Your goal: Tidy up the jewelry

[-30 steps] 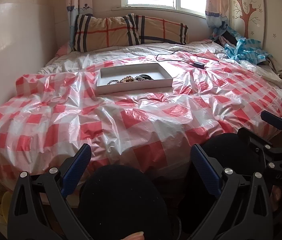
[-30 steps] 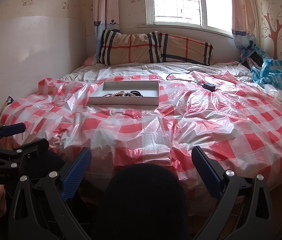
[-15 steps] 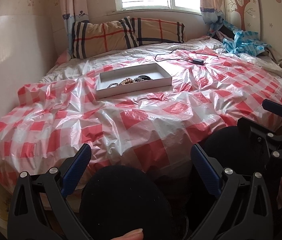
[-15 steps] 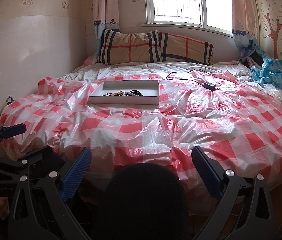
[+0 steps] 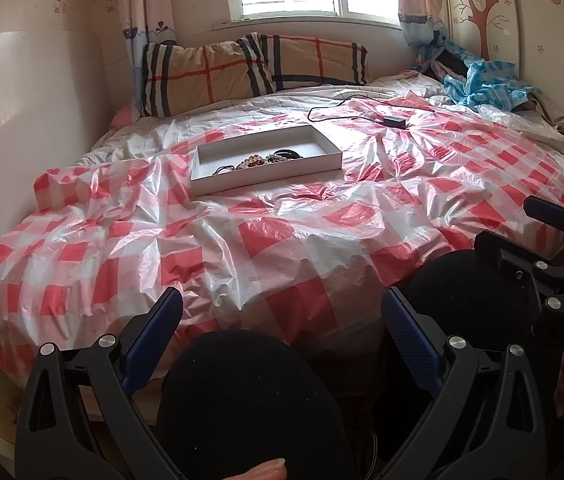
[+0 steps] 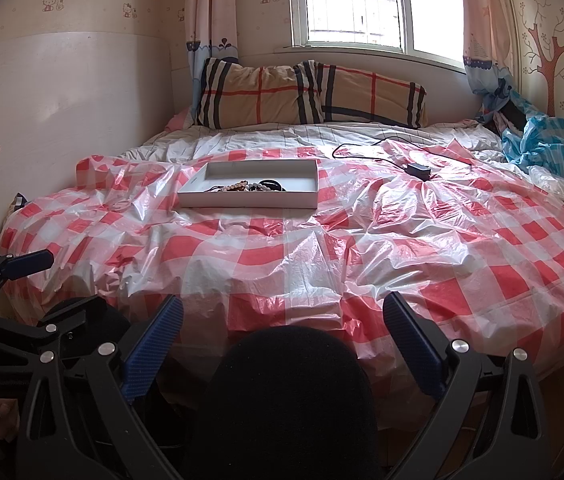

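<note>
Hovering well short of white tray [image 5: 265,170] on bed: left gripper [image 5: 282,336] and right gripper [image 6: 282,338], jaws spread wide, empty. Tangled jewelry [image 5: 259,159] along tray's near wall. Probably light, limp, snag-prone; best pinched at one bead strand, lifted slowly.

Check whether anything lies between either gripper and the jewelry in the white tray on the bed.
Nothing visible does. Between the left gripper, the right gripper and the jewelry in the white tray lies only crinkled red-checked plastic sheet. The tray's near wall hides part of the pile.
</note>
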A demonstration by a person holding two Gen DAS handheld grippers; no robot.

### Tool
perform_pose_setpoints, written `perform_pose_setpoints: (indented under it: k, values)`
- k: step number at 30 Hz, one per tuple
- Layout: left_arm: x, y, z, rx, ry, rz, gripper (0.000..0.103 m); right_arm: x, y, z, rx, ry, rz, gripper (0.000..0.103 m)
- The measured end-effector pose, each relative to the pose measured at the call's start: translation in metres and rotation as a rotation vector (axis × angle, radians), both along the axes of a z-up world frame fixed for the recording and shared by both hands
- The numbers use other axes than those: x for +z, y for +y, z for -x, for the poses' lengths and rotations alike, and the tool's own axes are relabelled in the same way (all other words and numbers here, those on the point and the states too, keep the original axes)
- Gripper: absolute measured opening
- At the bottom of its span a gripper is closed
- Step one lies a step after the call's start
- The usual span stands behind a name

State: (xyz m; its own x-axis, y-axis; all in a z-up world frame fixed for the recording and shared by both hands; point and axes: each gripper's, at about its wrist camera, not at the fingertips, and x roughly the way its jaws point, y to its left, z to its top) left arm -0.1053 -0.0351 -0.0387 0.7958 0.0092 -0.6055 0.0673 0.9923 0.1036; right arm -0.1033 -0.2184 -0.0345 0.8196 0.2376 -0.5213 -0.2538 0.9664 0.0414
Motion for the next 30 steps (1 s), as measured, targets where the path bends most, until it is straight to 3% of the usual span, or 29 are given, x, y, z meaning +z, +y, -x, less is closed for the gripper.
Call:
perform_pose_setpoints:
  k: [30]
  values:
    - [-0.003,0.0009,-0.0001,0.011,0.01,0.015,0.095,-0.0003,-0.0022,0.0006,-0.002,-0.002,-0.003,0.096]
